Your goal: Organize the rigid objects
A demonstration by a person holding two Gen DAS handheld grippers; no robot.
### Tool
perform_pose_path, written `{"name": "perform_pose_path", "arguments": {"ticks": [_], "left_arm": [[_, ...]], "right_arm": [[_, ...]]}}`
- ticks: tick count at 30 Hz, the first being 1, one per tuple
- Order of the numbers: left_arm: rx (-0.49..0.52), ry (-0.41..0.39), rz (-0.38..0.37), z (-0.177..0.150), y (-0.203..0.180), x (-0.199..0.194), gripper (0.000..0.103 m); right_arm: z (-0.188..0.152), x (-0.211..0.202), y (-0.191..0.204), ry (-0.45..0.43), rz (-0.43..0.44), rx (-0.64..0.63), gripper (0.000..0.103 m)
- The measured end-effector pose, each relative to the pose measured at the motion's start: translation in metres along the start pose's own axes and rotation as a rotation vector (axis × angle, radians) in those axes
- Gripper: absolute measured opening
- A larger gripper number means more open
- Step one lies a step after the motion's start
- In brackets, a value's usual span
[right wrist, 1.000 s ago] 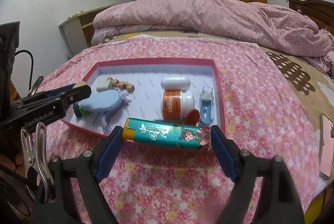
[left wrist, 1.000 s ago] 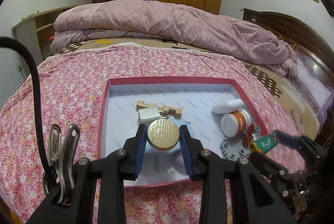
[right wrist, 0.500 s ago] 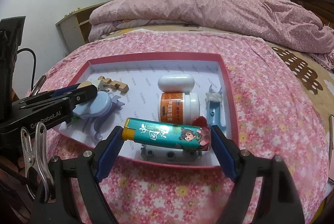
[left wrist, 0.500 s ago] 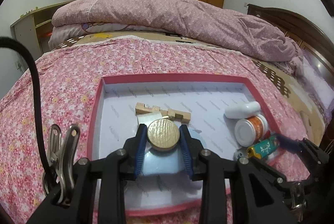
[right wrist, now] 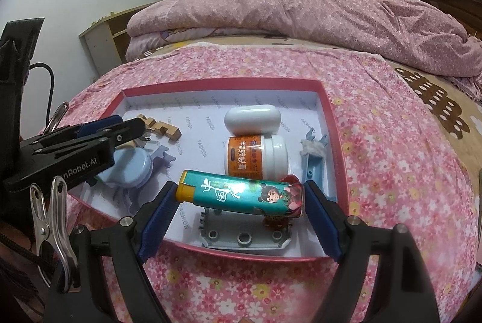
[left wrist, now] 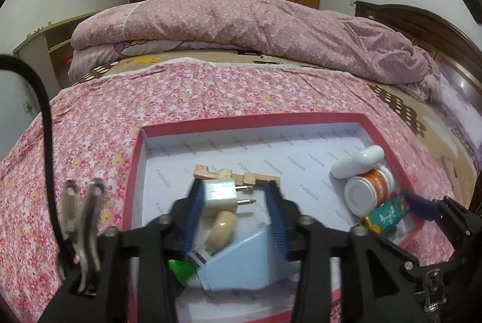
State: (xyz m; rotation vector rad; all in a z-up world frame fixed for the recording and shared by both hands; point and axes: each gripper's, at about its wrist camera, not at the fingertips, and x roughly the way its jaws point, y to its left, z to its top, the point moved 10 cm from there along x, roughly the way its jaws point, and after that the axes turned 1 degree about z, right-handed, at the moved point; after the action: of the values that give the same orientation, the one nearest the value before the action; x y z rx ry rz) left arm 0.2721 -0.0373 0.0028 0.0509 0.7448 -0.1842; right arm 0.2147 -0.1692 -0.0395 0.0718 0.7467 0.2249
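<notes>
The left tool (left wrist: pixel 232 220) hangs low over the near-left part of the shallow red-rimmed box (left wrist: pixel 137 169) with the white printed lining, and its blue-padded jaws are opening. Between them, free of both pads, a round gold-coloured tin (left wrist: pixel 221 228) lies tipped on edge against a pale blue plastic toy piece (left wrist: pixel 241 259). Just beyond it sits a white plug adapter with two metal pins (left wrist: pixel 220 195), close against the left pad, and past that a notched light wooden puzzle block (left wrist: pixel 238 174).

The right tool (right wrist: pixel 241 199) hovers over the near-right part of the same box, pinching a teal cylindrical lighter with a yellow end and a cartoon figure print (right wrist: pixel 241 193) lengthwise, one blue pad on each end. Directly under it lies a grey plastic plate with round holes (right wrist: pixel 245 237), with something red showing behind the lighter. Just beyond stands a white jar with an orange label (right wrist: pixel 256 157) on its side, and touching its far side a smooth white oval case (right wrist: pixel 252 120). To the right of the jar, along the box wall, rests a slim blue plastic holder (right wrist: pixel 314 160) with a white wad on it.

The box sits on the bed's pink flowered sheet (right wrist: pixel 391 142), with a rolled mauve quilt (left wrist: pixel 256 33) further back.
</notes>
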Motion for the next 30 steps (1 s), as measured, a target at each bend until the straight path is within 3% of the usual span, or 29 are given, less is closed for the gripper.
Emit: {"name": "perform_pose_path", "arguments": {"ticks": [2, 4, 21, 30], "left_arm": [[-0.005, 0.004, 0.005, 0.0, 0.0, 0.0, 0.061], [-0.007, 0.002, 0.005, 0.0, 0.0, 0.0, 0.063], [0.0, -0.002, 0.04, -0.006, 0.001, -0.013, 0.063], [-0.009, -0.014, 0.045, -0.01, 0.002, -0.035, 0.063]], "right_arm": [[0.0, -0.001, 0.0, -0.005, 0.002, 0.005, 0.084], [0.001, -0.002, -0.001, -0.018, -0.002, 0.013, 0.084], [0.006, -0.014, 0.017, -0.069, 0.065, -0.012, 0.09], [0.007, -0.027, 0.023, -0.087, 0.058, -0.032, 0.09]]}}
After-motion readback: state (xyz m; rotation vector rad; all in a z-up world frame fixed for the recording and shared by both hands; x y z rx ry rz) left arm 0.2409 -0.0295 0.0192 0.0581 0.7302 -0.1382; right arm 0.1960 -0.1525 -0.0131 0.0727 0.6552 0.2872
